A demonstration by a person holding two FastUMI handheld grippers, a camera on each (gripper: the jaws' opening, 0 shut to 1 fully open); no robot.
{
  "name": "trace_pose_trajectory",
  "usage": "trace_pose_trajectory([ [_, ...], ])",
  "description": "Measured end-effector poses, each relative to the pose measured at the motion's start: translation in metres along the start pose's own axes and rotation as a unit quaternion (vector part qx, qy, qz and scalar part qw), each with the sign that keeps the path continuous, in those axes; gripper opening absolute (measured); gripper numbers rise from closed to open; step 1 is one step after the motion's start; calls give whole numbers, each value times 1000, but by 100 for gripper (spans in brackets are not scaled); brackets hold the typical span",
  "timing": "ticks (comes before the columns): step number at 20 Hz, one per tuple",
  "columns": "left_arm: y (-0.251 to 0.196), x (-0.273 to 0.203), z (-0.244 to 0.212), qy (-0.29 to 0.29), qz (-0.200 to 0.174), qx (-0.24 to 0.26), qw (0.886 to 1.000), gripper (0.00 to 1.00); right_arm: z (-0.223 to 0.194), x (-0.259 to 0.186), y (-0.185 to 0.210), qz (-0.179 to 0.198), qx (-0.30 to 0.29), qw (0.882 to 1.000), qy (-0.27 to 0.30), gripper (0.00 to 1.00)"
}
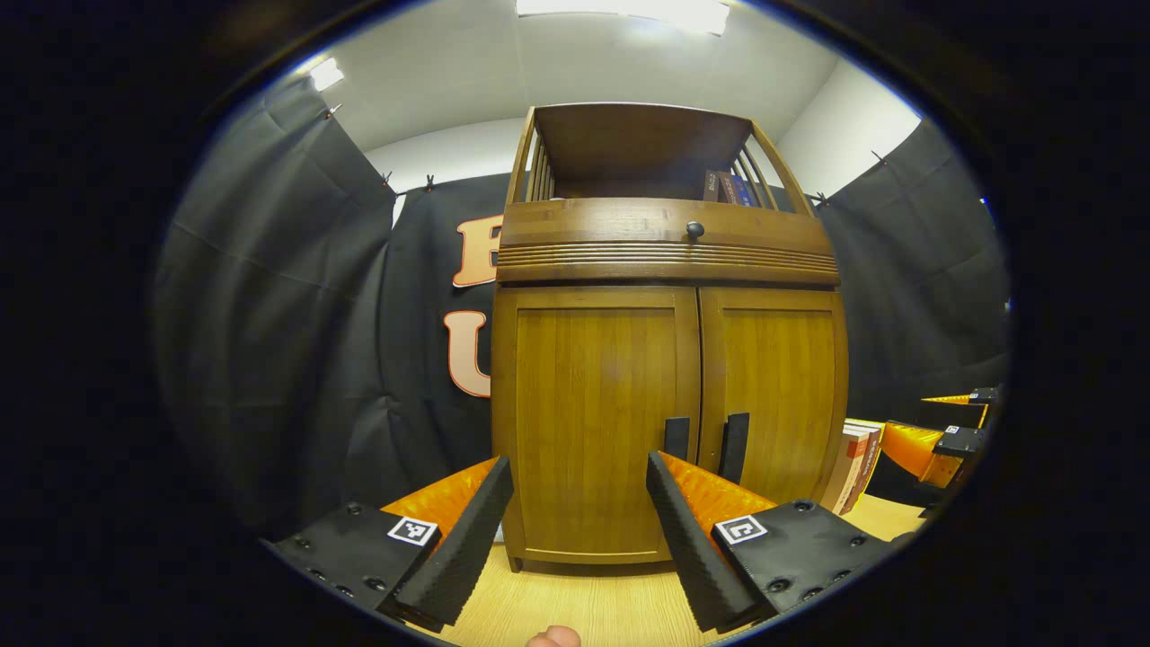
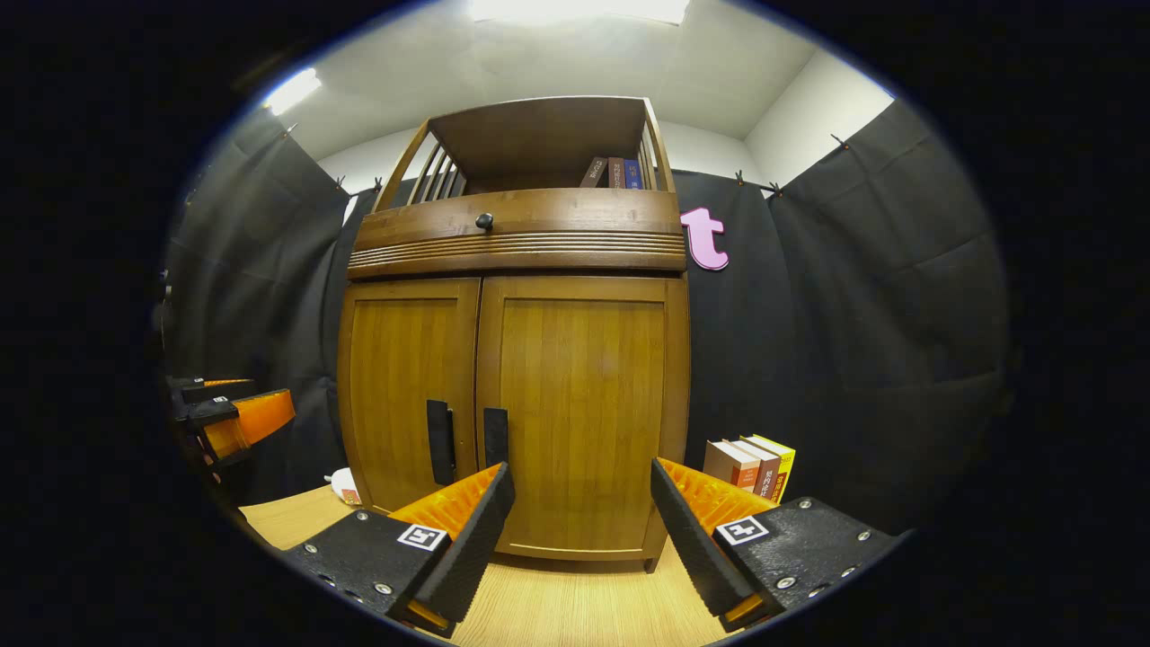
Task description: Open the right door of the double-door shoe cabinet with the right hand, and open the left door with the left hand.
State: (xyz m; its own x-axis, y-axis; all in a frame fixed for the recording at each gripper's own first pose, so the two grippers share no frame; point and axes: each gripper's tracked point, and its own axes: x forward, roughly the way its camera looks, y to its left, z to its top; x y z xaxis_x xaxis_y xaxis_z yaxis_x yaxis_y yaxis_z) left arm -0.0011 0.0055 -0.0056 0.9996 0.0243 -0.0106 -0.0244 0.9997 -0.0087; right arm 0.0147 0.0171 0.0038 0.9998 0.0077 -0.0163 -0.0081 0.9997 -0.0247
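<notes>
While doors: both doors of the shoe cabinet [image 1: 669,359] closed
Left gripper [image 1: 579,526]: released, short of left door [image 1: 595,422]
Right gripper [image 2: 582,530]: released, facing right door [image 2: 582,409]

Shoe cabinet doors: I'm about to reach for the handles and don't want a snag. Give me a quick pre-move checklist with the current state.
1. Both doors shut: right door, left door. Ok.
2. Right gripper open, holding nothing. Ok.
3. Left gripper open, holding nothing. Ok.
4. Right handle and left handle unobstructed. Ok.
5. Books beside the cabinet out of the right door's swing: cannot tell.
</notes>
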Motion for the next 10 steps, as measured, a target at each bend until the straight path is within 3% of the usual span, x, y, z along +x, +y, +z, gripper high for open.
trace_pose_trajectory([
  [10, 0, -1, 6, -15, 2, -2, 1000, 96, 5, -14, 27, 45, -1, 999, -13, 93],
])
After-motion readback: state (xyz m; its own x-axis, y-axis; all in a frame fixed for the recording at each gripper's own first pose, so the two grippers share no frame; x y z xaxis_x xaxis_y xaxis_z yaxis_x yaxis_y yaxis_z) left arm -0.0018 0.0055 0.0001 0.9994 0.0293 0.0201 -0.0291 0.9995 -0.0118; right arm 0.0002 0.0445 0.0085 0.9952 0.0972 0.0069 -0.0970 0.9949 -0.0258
